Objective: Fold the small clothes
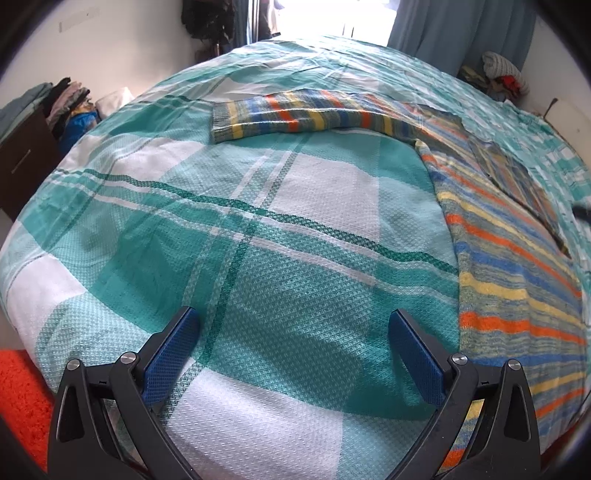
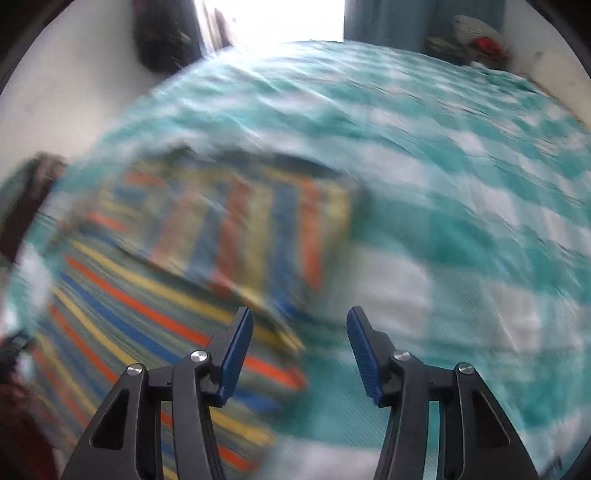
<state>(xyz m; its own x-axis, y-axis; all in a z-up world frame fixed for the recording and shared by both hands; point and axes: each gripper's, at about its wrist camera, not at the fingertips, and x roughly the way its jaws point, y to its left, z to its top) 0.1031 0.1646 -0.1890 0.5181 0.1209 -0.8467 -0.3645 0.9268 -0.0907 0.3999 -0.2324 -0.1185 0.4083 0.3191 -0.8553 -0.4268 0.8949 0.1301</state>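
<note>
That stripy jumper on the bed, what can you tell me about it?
The striped sweater looks knitted, with orange, yellow, blue and grey-green bands. It lies flat on the teal-and-white checked bedspread. One sleeve stretches straight out sideways, ending in a ribbed cuff; the other looks folded across the body. Neither tool touches it.

Fuzzy knitted sweater, waffle-woven cotton bedspread

A bed in teal-and-white plaid fills the room. Beyond it glares a bright window, blue curtains just beside that window.
</note>
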